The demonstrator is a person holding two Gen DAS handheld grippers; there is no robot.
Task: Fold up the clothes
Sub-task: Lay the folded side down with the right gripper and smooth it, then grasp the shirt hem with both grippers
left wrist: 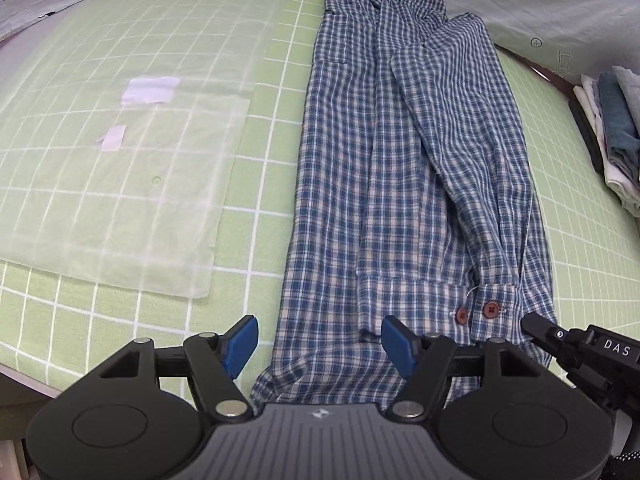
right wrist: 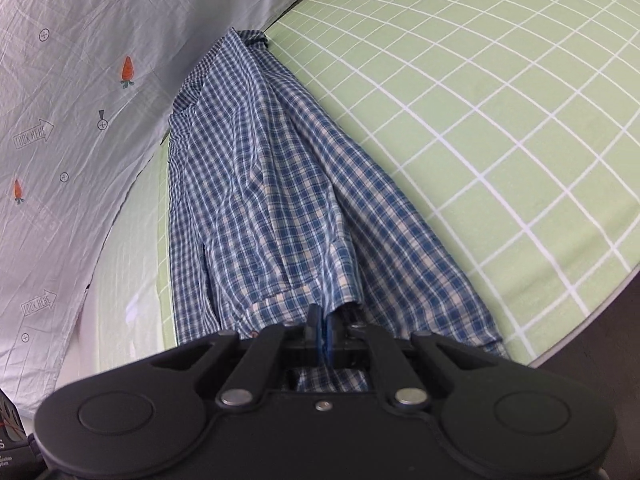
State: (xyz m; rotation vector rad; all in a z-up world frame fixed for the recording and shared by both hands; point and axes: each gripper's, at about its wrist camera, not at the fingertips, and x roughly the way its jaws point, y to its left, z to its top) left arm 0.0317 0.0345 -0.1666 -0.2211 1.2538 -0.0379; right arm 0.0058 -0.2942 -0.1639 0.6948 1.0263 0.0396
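Note:
A blue and white checked shirt (left wrist: 400,168) lies lengthwise on the green grid mat (left wrist: 264,184), collar at the far end, both sides folded in and a sleeve lying along its right side with two brown cuff buttons near the hem. My left gripper (left wrist: 318,346) is open, its blue pads straddling the near hem just above the cloth. My right gripper (left wrist: 536,326) reaches the shirt's near right corner. In the right wrist view it (right wrist: 322,330) is shut on the shirt (right wrist: 264,184), pinching the hem edge by the cuff.
A translucent plastic sheet (left wrist: 120,184) with white tape patches lies on the mat to the shirt's left. A stack of folded towels (left wrist: 612,136) sits at the right edge. A white printed cloth (right wrist: 60,140) hangs behind the table. The table's near edge (right wrist: 580,328) curves close by.

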